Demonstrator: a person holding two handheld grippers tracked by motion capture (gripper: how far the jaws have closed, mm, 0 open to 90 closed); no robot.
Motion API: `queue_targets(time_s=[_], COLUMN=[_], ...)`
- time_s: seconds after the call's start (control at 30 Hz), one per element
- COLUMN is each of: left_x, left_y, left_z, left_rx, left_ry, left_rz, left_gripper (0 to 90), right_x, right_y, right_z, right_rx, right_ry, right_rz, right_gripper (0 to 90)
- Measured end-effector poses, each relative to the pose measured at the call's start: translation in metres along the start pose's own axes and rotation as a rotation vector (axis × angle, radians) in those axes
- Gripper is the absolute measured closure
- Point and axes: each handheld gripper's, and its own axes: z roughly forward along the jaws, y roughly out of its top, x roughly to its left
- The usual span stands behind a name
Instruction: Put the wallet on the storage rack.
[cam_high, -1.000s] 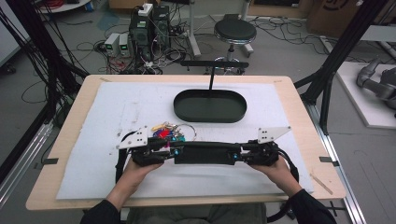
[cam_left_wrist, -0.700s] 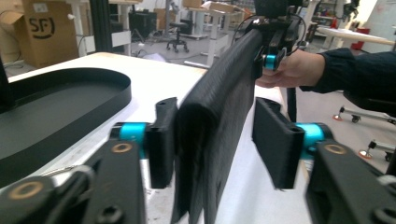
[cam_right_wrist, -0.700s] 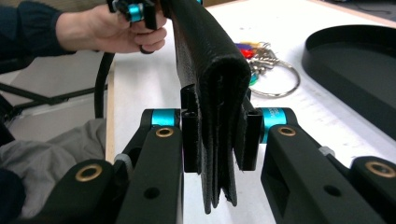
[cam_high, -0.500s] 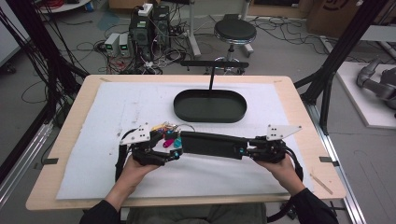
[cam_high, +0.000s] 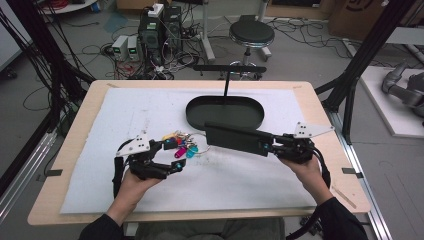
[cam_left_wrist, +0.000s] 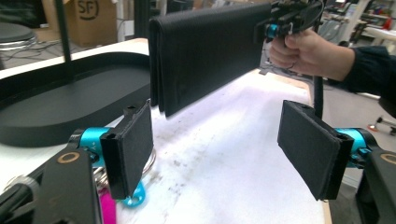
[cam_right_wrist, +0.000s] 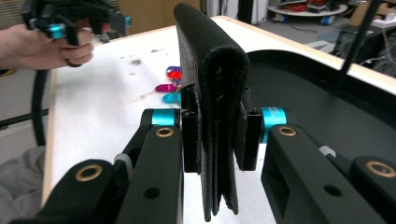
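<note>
Your right tongs (cam_high: 267, 145) are clamped on one end of the folded black fabric case (cam_high: 235, 138), which hangs clear of the tabletop (cam_high: 250, 190) just in front of the black oval tray (cam_high: 195, 117), its free end reaching toward the bunch of coloured key tags (cam_high: 181, 146); in the right gripper view the case stands edge-up with both pads pressing its sides. Your left tongs (cam_left_wrist: 217, 144) have just been opening and now stand wide with nothing between the pads, the case's free end hanging ahead of them in the left gripper view. They sit just beside the key tags, low over the white mat (cam_high: 150, 110).
</note>
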Motion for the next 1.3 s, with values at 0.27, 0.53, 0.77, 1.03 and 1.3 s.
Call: queue_targets(time_s=[0.27,0.53,0.77,1.03,1.3], left_x=[-0.007,-0.01,-0.015,-0.017,-0.017], left_y=[-0.008,-0.015,-0.014,-0.015,-0.015], left_z=[-0.015,-0.02,-0.02,-0.019,-0.018], left_rx=[0.005,0.003,0.007,0.012,0.011], left_ry=[0.044,0.051,0.048,0.043,0.042], left_rz=[-0.02,-0.018,0.0,0.008,0.009], left_gripper=[26.6,26.6,26.6,26.6,26.6], right_x=[-0.013,-0.027,-0.038,-0.055,-0.07], right_y=[0.017,0.032,0.035,0.034,0.03], right_z=[0.004,0.013,0.027,0.056,0.083], right_rx=[-0.018,-0.039,-0.049,-0.046,-0.031], right_ry=[-0.057,-0.106,-0.121,-0.161,-0.182], right_rz=[-0.02,-0.024,-0.014,0.012,0.023], right_gripper=[77.4,77.4,77.3,77.5,77.4])
